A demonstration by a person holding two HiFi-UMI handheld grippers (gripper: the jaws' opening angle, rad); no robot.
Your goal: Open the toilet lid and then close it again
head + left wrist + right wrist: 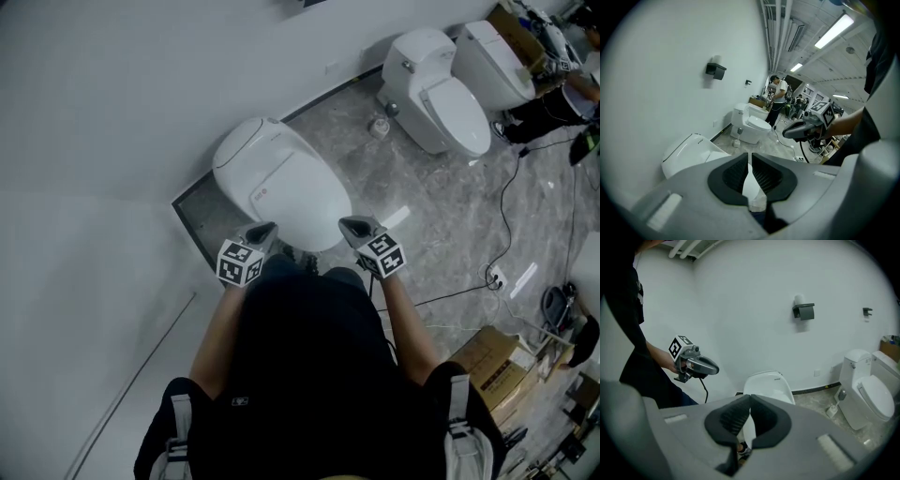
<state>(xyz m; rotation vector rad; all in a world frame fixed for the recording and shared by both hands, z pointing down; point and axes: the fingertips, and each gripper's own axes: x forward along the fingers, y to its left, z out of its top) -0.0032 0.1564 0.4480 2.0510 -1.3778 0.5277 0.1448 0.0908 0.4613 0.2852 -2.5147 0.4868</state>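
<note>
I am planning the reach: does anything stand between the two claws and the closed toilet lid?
Nothing visible does. The left claw and the right claw hang near the front edge of the closed toilet lid, with only air between them and it.

Wall (141, 112) close behind toilet lid (281, 183)

No lettering can be read anywhere; the small red mark (262, 194) at 7 o'clock on the toilet lid (286, 178) is illegible
</note>
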